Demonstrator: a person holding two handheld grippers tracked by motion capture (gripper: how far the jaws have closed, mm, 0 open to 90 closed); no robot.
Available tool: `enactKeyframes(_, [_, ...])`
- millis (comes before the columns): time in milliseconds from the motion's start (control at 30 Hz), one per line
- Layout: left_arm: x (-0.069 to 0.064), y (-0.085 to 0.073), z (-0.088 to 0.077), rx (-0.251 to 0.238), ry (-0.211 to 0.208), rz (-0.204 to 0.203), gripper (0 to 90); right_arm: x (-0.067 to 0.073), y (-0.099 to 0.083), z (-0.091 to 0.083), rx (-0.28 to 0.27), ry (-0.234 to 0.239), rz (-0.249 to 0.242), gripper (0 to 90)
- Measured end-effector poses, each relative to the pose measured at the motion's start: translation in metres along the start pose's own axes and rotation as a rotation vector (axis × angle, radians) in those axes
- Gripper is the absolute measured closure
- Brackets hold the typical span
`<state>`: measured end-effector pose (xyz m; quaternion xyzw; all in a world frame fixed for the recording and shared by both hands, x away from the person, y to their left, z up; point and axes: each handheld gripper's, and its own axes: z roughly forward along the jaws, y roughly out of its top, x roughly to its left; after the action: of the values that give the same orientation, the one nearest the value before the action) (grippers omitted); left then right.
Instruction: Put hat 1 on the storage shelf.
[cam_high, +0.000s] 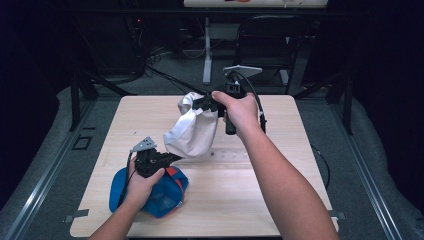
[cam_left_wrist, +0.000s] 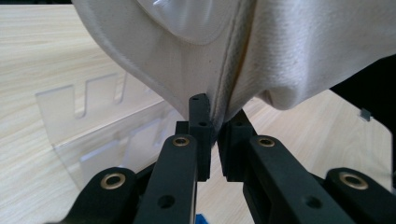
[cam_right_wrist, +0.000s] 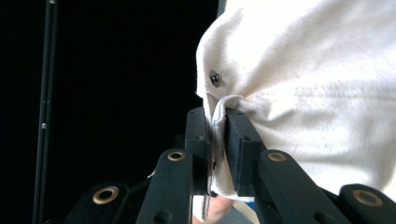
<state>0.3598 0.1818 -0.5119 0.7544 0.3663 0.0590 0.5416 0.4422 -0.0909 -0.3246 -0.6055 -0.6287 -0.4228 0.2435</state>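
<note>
Where lit, pale wooden table (cam_high: 250, 200).

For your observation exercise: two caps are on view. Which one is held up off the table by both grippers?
The white cap: the left gripper and right gripper each pinch it. The blue cap lies on the table.

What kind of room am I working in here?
Most likely a lab or recording workspace, not a home. A bare wooden table stands on grey flooring with dark surroundings, cables trail across the floor behind it, and a folding chair sits by another desk's leg.
</note>
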Motion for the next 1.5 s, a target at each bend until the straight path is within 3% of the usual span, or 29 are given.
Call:
enactKeyframes(133, [-0.002,0.006,-0.001,0.04,0.013,0.002,85.2,0.002,0.003,-0.006,-0.009,-0.018,-0.004,80.1])
enactKeyframes(167, [-0.001,0.006,-0.002,0.067,0.045,0.011,85.2,0.001,0.004,-0.007,-0.009,-0.036,0.01,80.0])
enactKeyframes(333, [0.005,0.002,-0.007,0.074,0.067,-0.003,84.9,-0.004,0.002,0.003,0.01,-0.032,0.011,79.8])
enactKeyframes(433, [0.0,0.001,-0.004,0.09,0.099,0.023,85.0,-0.003,0.001,0.007,0.014,-0.032,0.005,79.8])
enactKeyframes(533, [-0.006,-0.001,0.003,0.099,0.081,0.025,85.3,-0.002,0.001,0.007,0.006,-0.031,0.007,79.9])
enactKeyframes(633, [-0.003,0.0,0.004,0.096,0.072,0.019,85.4,-0.001,0.002,0.004,-0.003,-0.034,0.008,79.9])
enactKeyframes(700, [-0.004,0.001,0.003,0.11,0.091,0.058,85.4,-0.003,0.002,0.002,0.003,-0.047,0.002,80.1])
enactKeyframes(733, [-0.004,0.001,0.003,0.11,0.091,0.058,85.4,-0.003,0.002,0.002,0.003,-0.047,0.002,80.1])
enactKeyframes(767, [-0.006,0.002,0.003,0.139,0.115,0.109,85.4,-0.005,0.002,0.001,0.008,-0.045,0.003,80.2])
enactKeyframes(833, [-0.007,0.002,0.003,0.153,0.125,0.15,85.4,-0.006,0.001,0.0,0.003,-0.045,0.008,80.4])
enactKeyframes(1067, [-0.003,0.006,0.003,0.149,0.096,0.14,85.4,-0.011,-0.002,-0.005,0.004,-0.051,0.008,80.4])
enactKeyframes(1100, [0.001,0.008,0.001,0.137,0.062,0.134,85.4,-0.014,-0.002,-0.007,0.008,-0.048,0.012,80.5])
enactKeyframes(1133, [0.001,0.008,0.001,0.137,0.062,0.134,85.4,-0.014,-0.002,-0.007,0.008,-0.048,0.012,80.5])
enactKeyframes(1167, [0.004,0.011,0.001,0.108,0.039,0.1,85.4,-0.014,-0.001,-0.009,-0.003,-0.04,0.007,80.3])
enactKeyframes(1233, [0.005,0.013,0.006,0.115,0.021,0.094,85.3,-0.012,0.0,-0.012,-0.02,-0.019,0.016,80.2])
enactKeyframes(1367, [0.013,0.011,0.009,0.122,0.018,0.072,84.9,-0.008,-0.001,-0.009,-0.016,-0.038,0.001,80.1])
enactKeyframes(1400, [0.015,0.009,0.006,0.128,0.044,0.052,84.6,-0.008,-0.001,-0.005,-0.001,-0.044,-0.007,79.8])
enactKeyframes(1500, [0.011,0.003,0.007,0.156,0.08,0.065,84.8,-0.008,-0.002,0.002,0.02,-0.05,-0.012,79.6])
